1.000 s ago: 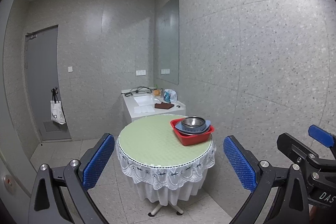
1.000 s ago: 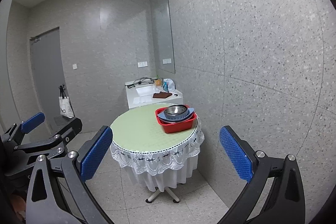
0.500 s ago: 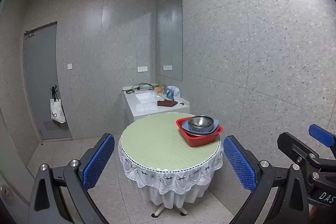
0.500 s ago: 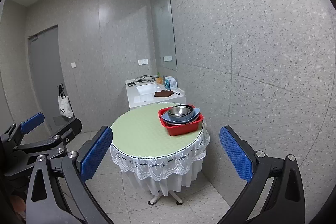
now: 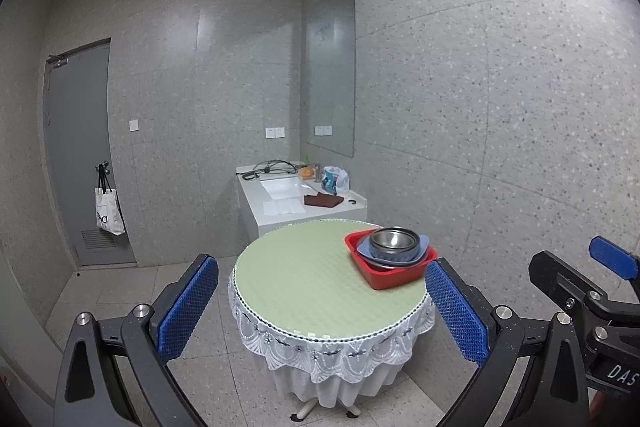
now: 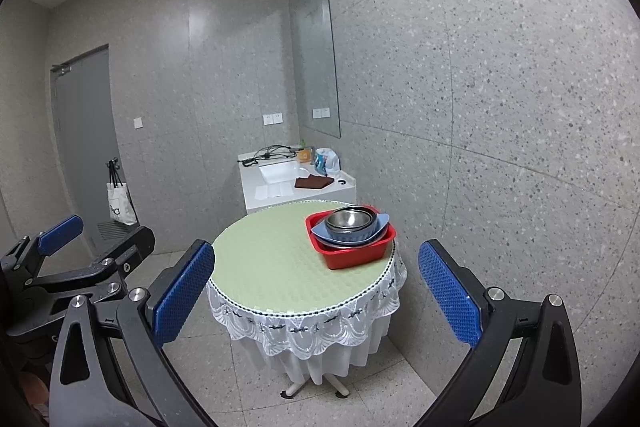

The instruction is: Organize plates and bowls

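Left gripper point(image 5: 320, 303) jaws wide, empty. Right gripper point(image 6: 316, 291) jaws wide, empty. Metal bowl point(image 6: 350, 219) on blue plates point(image 6: 352, 234) in red tub point(image 6: 352, 251), right side of the desk point(image 6: 272, 259): ahead, well apart, likely nearer the right gripper.

The left hand-held gripper point(image 5: 320, 311) and the right hand-held gripper point(image 6: 316, 301) are held side by side in the air, jaws spread wide, gripping nothing.

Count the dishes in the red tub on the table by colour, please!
Silver metal bowl: 1
Blue dish: 1, sitting under the silver one
Total: 2 that I can tell; more may be hidden underneath in the red tub.
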